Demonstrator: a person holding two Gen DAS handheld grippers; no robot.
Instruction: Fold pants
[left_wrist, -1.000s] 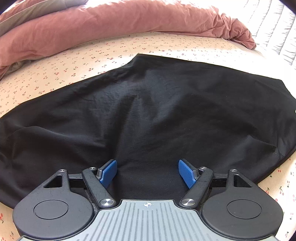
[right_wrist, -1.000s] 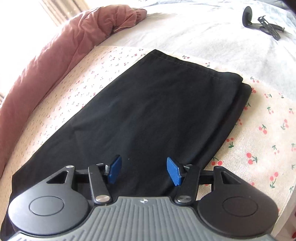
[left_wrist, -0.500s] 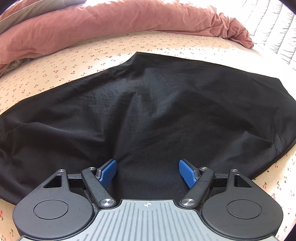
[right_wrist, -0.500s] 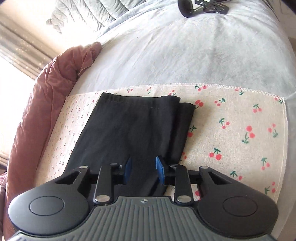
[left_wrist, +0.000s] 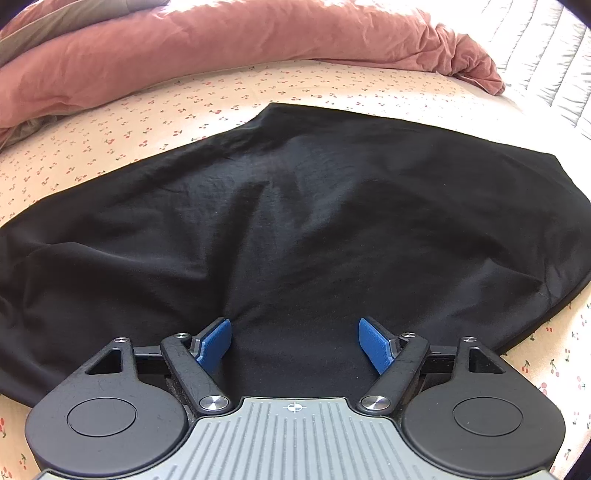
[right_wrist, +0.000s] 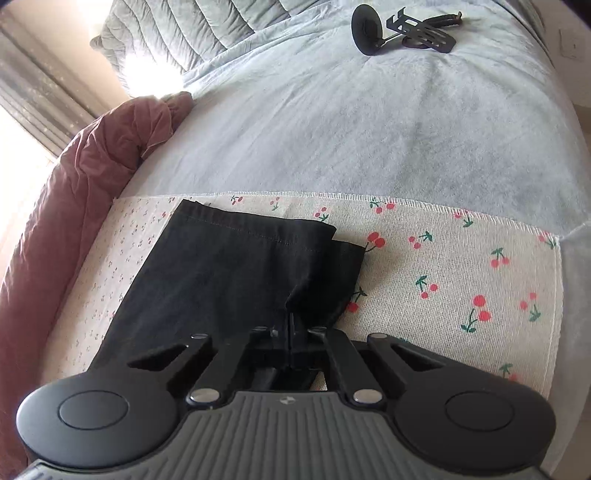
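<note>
Black pants lie spread on a cherry-print cloth on the bed. My left gripper is open, its blue pads just above the wide upper part of the pants, holding nothing. In the right wrist view the leg end of the pants lies flat with its hem away from me. My right gripper is shut on the near right edge of the leg, and the fabric puckers up at the fingers.
A pink duvet is bunched along the far side and shows at the left of the right wrist view. A grey blanket covers the bed beyond the cloth, with a black phone holder lying on it.
My right gripper has moved toward the leg end of the pants and closed from open onto the fabric edge. My left gripper has stayed open over the pants, shifting only slightly.
</note>
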